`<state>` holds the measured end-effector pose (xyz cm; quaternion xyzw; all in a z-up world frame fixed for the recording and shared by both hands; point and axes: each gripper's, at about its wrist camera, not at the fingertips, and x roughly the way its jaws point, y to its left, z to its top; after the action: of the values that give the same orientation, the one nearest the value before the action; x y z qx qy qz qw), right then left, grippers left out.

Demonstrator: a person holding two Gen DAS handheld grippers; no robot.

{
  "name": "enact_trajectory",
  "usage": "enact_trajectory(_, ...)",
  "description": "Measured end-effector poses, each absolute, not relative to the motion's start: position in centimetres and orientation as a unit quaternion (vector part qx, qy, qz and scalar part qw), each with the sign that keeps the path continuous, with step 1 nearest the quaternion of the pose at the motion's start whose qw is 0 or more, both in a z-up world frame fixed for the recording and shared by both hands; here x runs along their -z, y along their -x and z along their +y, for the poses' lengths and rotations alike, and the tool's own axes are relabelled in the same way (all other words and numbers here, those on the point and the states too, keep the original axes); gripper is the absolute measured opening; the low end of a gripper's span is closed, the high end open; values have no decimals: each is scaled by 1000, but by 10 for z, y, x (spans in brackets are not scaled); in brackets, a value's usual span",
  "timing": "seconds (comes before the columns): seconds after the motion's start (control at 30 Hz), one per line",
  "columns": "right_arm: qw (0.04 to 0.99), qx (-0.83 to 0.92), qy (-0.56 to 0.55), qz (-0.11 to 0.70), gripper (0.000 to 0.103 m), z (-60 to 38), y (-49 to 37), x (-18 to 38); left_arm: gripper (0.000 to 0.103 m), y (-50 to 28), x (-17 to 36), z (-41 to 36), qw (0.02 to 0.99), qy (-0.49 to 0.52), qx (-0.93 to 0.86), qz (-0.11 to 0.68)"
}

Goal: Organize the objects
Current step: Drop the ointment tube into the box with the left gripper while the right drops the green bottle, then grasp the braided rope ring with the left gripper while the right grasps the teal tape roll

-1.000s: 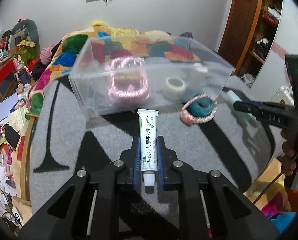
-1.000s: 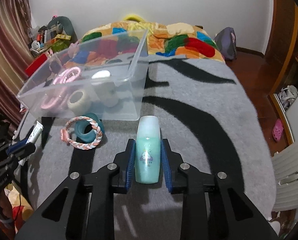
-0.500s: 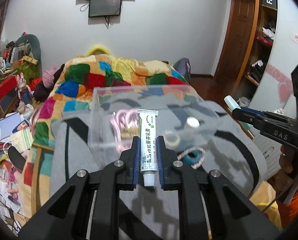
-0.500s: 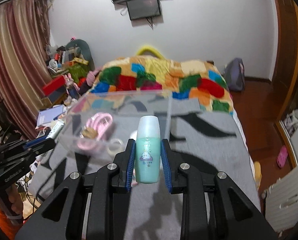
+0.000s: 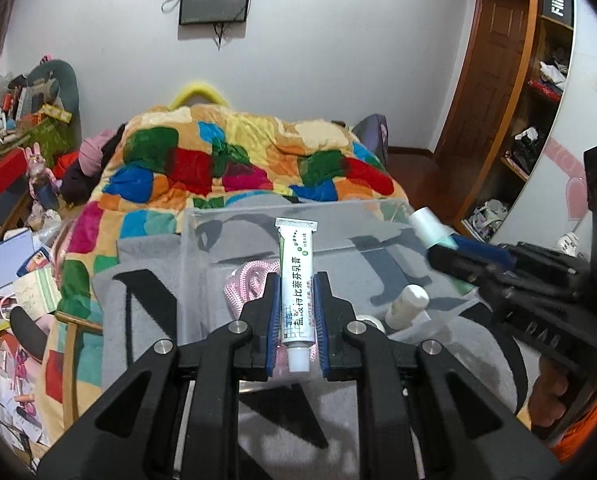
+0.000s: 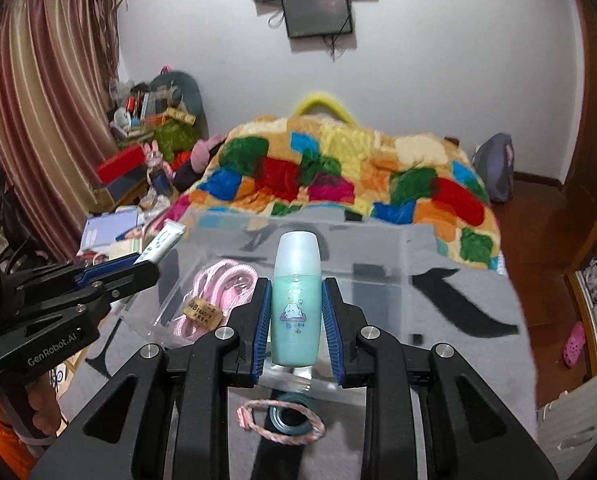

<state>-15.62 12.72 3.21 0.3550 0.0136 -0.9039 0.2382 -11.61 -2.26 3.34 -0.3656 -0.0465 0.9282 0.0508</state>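
Currently left tool [image 5: 296,322] clamps white tube with green print [image 5: 296,280]; right tool [image 6: 295,328] clamps teal bottle with frosted cap [image 6: 296,312].

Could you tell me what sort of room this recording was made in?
Most likely a lived-in bedroom: a bed under a patchwork quilt, curtains at one side, and a wall-mounted screen above the bed.

We see a white wall [image 5: 338,60] with a dark wall-mounted screen [image 5: 213,2]. Patchwork quilt [image 5: 238,168] on the bed. Striped curtains [image 6: 38,120] at left, wooden shelving [image 5: 538,100] at right, reddish wood floor [image 6: 538,220].
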Motion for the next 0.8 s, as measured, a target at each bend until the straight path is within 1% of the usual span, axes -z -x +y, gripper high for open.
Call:
enact_trajectory(0.2, 239, 886, -396, 41, 23, 105, 176, -2, 15, 138, -9, -19, 55, 398, -915, -48)
enact_trajectory(0.37, 239, 879, -409, 58, 23, 101, 179, 9, 15, 145, 1, -14, 53, 411, -909, -44)
enact_trajectory(0.8, 253, 891, -373, 61, 23, 124, 147, -21, 16, 108, -25, -7, 74, 382, -921, -31)
